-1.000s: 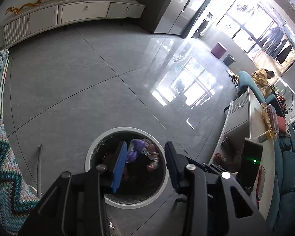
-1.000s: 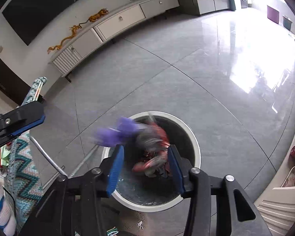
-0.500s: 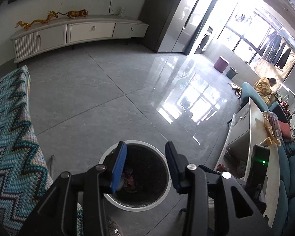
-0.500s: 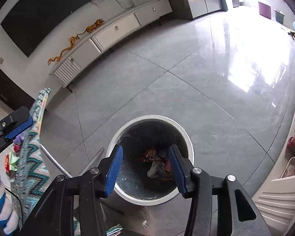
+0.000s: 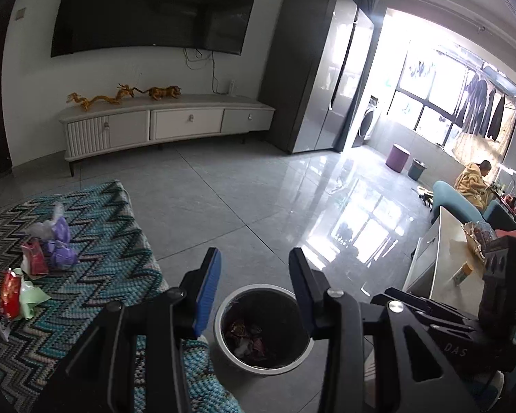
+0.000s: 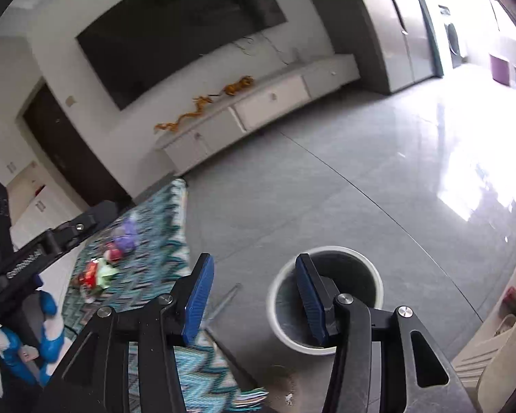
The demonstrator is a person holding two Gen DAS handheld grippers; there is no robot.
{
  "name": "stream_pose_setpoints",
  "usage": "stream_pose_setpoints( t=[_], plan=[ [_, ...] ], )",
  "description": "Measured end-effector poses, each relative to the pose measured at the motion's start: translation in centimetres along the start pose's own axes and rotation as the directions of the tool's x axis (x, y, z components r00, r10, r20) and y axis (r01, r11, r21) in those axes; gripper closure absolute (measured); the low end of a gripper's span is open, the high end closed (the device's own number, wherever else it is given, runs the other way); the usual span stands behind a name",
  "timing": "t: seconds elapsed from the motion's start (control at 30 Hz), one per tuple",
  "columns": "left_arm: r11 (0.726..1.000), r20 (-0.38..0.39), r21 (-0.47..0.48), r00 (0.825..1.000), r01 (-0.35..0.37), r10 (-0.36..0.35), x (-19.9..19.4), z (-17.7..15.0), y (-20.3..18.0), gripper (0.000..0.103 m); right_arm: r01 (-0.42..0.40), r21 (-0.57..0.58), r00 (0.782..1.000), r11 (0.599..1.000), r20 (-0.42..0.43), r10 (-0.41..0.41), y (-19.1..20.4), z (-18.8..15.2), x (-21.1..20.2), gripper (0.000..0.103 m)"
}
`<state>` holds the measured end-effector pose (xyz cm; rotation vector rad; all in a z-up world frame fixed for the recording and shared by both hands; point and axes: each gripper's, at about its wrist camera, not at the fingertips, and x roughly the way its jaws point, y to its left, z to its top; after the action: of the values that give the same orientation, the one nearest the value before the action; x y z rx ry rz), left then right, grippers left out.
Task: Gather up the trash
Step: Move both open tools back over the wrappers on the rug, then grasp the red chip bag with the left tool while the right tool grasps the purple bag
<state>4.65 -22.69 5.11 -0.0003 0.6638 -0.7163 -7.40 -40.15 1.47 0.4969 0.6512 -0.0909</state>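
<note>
Crumpled wrappers already lie in the round white-rimmed bin (image 5: 263, 330); purple, red and green wrappers (image 5: 34, 265) wait on the zigzag-knit worktop (image 5: 113, 241). Left hand-held gripper (image 5: 254, 289) and right hand-held gripper (image 6: 251, 296) gape partly, empty

Both grippers, left (image 5: 254, 287) and right (image 6: 253, 296), now sit higher above the bin (image 5: 262, 364); purple wrapper is gone from right's empty jaws.

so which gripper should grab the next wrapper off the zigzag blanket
Probably left. The left gripper is open and empty, beside the blanket holding the wrappers. The right gripper, also empty, sits nearer the bin.
</note>
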Motion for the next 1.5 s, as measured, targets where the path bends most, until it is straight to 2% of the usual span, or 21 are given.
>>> stream_pose_setpoints(
  t=[0.17,0.37,0.6,0.77,0.87,1.03,1.23,1.5],
  plan=[
    [0.998,0.085,-0.034,0.995,-0.056,0.059,-6.6,0.4,3.2,0.064,-0.093,-0.1,0.995,0.991,0.026,0.096,6.4,0.3,-3.0,0.053],
    [0.984,0.17,-0.076,0.97,-0.162,0.172,-14.8,0.6,8.1,0.064,-0.179,-0.218,0.981,0.96,0.037,0.191,13.6,-0.1,-5.8,0.052],
    [0.958,0.197,-0.103,0.939,-0.266,0.282,-21.8,-0.3,12.9,0.064,-0.245,-0.304,0.964,0.921,0.027,0.265,18.7,-1.1,-7.3,0.052],
    [0.946,0.214,-0.139,0.923,-0.295,0.319,-24.5,-0.6,15.4,0.064,-0.28,-0.344,0.95,0.896,0.035,0.31,21.0,-0.9,-7.9,0.052],
    [0.941,0.202,-0.158,0.923,-0.299,0.328,-24.3,-0.6,16.8,0.064,-0.297,-0.368,0.944,0.881,0.028,0.33,22.1,-0.9,-7.8,0.052],
    [0.936,0.145,-0.19,0.935,-0.295,0.324,-21.4,-1.0,19.8,0.064,-0.319,-0.364,0.942,0.875,-0.017,0.336,23.1,-0.7,-4.9,0.052],
    [0.931,0.059,-0.217,0.948,-0.294,0.314,-16.7,-2.0,23.7,0.064,-0.332,-0.341,0.942,0.879,-0.073,0.328,23.7,0.3,0.5,0.052],
    [0.936,-0.018,-0.236,0.965,-0.26,0.263,-10.8,-3.8,28.3,0.064,-0.296,-0.33,0.953,0.896,-0.163,0.255,24.9,1.1,11.0,0.048]
  ],
)
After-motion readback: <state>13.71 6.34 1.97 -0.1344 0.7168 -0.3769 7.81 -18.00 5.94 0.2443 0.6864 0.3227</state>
